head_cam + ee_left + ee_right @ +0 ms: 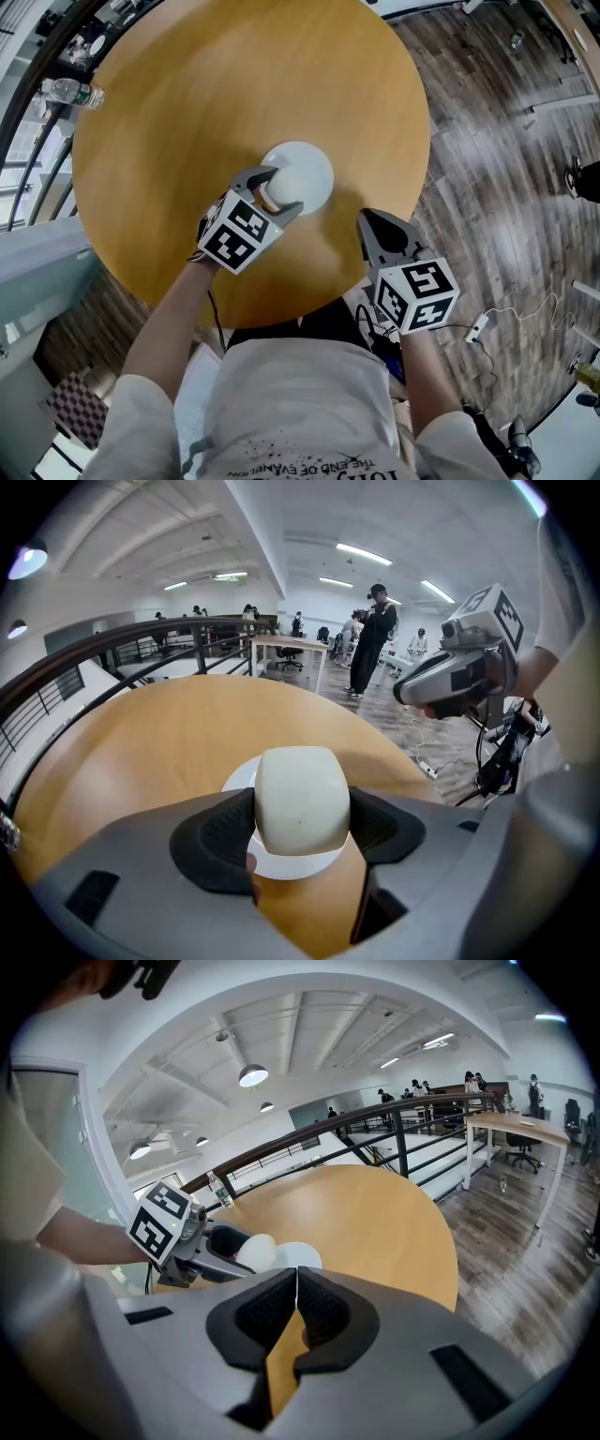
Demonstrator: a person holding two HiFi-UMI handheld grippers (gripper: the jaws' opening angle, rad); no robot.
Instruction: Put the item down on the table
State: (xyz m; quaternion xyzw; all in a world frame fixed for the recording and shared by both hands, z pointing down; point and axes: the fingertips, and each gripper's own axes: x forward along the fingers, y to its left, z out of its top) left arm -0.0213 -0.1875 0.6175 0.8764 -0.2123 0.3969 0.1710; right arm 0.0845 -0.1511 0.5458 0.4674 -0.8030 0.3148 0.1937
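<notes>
Standing near the far left rim of the table [187, 112], a bottle [70, 93] is well apart from the work and poses no hazard. The left gripper [278, 191] is clenched on the item [302, 794], a pale rounded lump pinched at its sides between the dark pads. It hangs over the near edge of a white plate [317, 169], and I cannot tell whether its underside touches anything yet. That is the main risk: if the jaws part while it is still clear of the surface, the rounded shape would likely bounce or roll, perhaps off the plate's rim. Letting go here would also land it on the plate, not the bare wood. The right gripper [375, 230] is closed on nothing, above the table's near edge, clear of the drop.
</notes>
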